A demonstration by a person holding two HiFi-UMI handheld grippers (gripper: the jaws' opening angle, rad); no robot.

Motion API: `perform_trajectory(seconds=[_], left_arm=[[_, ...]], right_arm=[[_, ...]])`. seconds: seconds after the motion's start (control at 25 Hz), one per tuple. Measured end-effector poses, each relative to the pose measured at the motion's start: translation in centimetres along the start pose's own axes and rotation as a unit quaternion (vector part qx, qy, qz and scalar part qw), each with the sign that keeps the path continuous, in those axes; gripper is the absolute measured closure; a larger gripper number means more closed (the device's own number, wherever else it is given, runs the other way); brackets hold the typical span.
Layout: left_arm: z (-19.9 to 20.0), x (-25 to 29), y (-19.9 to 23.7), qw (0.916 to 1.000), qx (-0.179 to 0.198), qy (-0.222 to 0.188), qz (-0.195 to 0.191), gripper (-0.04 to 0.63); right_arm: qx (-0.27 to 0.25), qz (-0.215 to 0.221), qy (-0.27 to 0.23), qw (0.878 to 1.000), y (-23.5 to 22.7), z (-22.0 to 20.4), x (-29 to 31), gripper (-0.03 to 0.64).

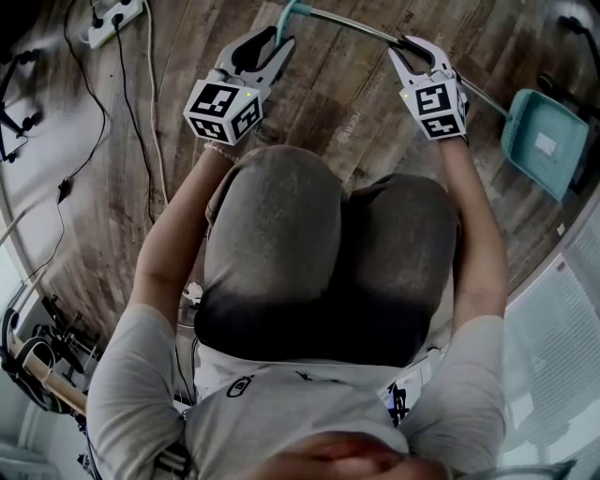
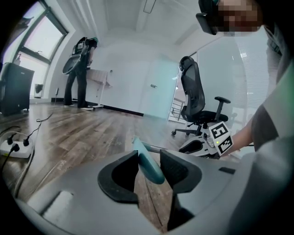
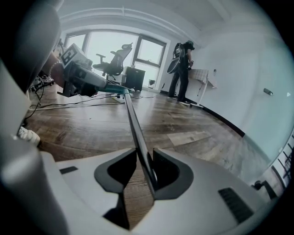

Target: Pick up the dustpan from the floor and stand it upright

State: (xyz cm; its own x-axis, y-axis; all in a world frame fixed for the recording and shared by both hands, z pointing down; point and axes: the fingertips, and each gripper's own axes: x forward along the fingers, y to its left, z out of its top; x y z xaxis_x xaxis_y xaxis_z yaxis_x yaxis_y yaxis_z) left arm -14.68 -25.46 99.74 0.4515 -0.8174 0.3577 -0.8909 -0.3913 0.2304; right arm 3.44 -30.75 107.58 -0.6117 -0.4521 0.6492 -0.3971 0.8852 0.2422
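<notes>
Only the head view shows the whole dustpan: its scoop is at the right and its long handle slants left above the wooden floor. The gripper views show the holds. The left tool pinches the teal grip, and the right tool pinches the thin pole. Both forearms reach forward past the bent knees.

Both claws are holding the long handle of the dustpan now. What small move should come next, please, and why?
Probably lift the left claw, shut on the teal grip, higher while the right claw, shut on the pole, steadies. The pole looks nearly level, with the pan out to the right, so this tilts the dustpan toward upright.
</notes>
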Motion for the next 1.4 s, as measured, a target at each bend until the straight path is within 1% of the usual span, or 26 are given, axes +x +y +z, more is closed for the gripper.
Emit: perform_trajectory(seconds=[0.12,0.28,0.44,0.68,0.88,1.0,1.16,1.4], left_arm=[[2.7,-0.3,-0.8,0.9998,0.007,-0.019,-0.005,0.451],[6.4,-0.8,-1.7,0.9990,0.016,-0.039,-0.013,0.451],[10.0,-1.0,-3.1,0.9979,0.034,-0.051,-0.020,0.449],[15.9,-2.6,-6.5,0.9967,0.048,-0.058,-0.032,0.448],[21.0,-5.1,-10.1,0.9947,0.066,-0.066,-0.044,0.448],[23.7,-6.1,-12.3,0.9935,0.071,-0.071,-0.053,0.446],[26.7,-7.2,-15.1,0.9917,0.087,-0.070,-0.065,0.442],[30.6,-8.8,-18.8,0.9882,0.101,-0.072,-0.090,0.440]], right_arm=[[0.009,-0.009,-0.014,1.000,-0.9,1.2,-1.2,0.514],[0.017,-0.012,-0.031,0.999,-1.8,3.4,-2.8,0.519],[0.032,-0.019,-0.042,0.998,-3.1,4.8,-4.7,0.522],[0.082,-0.027,-0.055,0.995,-4.3,7.4,-8.5,0.520],[0.099,-0.023,-0.055,0.993,-4.5,10.2,-12.2,0.520],[0.110,-0.023,-0.055,0.992,-4.7,11.3,-14.2,0.520],[0.128,-0.028,-0.054,0.990,-5.1,12.7,-16.4,0.520],[0.160,-0.034,-0.043,0.986,-5.4,14.1,-19.4,0.520]])
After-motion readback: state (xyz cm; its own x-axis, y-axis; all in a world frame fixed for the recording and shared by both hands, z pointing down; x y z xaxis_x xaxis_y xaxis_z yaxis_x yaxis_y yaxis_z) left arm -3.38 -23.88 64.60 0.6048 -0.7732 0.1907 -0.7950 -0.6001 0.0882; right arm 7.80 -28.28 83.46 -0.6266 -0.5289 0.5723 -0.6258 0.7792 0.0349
